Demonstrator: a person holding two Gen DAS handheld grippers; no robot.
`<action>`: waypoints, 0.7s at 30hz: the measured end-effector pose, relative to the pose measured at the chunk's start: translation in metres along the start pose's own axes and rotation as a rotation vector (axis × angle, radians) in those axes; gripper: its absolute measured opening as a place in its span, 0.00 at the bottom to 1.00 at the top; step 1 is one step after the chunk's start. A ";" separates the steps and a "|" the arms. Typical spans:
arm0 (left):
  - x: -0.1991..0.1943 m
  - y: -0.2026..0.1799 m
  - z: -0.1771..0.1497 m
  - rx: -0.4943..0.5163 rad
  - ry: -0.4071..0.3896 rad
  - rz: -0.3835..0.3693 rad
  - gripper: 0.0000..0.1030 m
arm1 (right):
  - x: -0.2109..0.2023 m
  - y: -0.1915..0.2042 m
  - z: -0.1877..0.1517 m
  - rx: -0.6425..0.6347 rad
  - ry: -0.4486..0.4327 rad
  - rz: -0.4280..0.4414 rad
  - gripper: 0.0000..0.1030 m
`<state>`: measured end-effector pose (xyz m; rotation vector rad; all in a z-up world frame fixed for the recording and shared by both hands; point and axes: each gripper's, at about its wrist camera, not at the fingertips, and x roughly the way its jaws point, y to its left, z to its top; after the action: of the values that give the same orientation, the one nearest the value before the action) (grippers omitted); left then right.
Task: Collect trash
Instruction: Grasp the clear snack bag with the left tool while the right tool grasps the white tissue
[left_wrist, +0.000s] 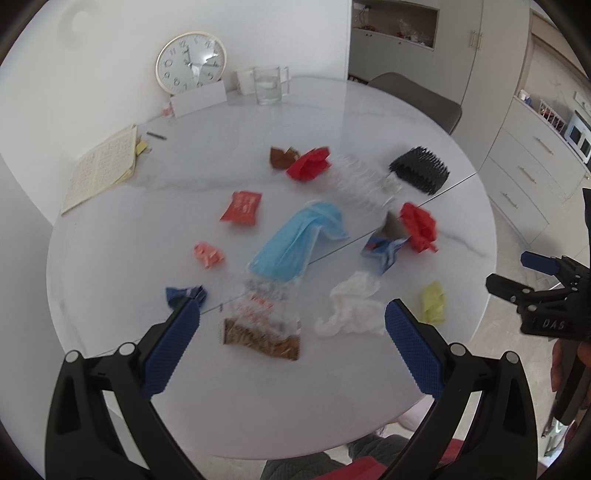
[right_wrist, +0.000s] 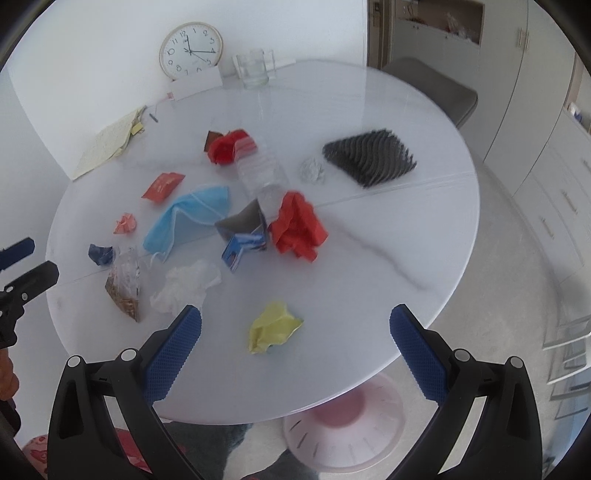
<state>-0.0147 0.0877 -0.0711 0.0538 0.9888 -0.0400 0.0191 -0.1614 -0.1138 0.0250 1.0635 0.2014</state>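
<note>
Jaws of both grippers stand wide and empty above the littered tabletop (right_wrist: 369, 258).
Nothing collected yet; next, the right gripper (right_wrist: 295, 328) could close on the yellow wrapper (right_wrist: 273, 326).

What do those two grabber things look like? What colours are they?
Both look the same. The left gripper has two black plastic arms with round silver bolts, each ending in a flat blue finger pad covered in a bumpy diamond grid. The right gripper has matching blue textured pads on black arms. Seen from the left wrist camera, the right gripper's black body carries small pale letters.
</note>
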 end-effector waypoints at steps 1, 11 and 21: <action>0.003 0.007 -0.004 -0.002 0.008 0.007 0.94 | 0.004 0.002 -0.002 0.009 0.007 0.008 0.98; 0.035 0.044 -0.026 0.018 0.083 -0.016 0.94 | 0.035 0.047 -0.003 -0.045 0.045 0.050 0.98; 0.080 0.044 -0.015 0.105 0.133 -0.108 0.94 | 0.055 0.052 0.010 0.033 0.062 0.000 0.98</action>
<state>0.0196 0.1320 -0.1450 0.1009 1.1213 -0.1896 0.0453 -0.1005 -0.1503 0.0492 1.1289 0.1857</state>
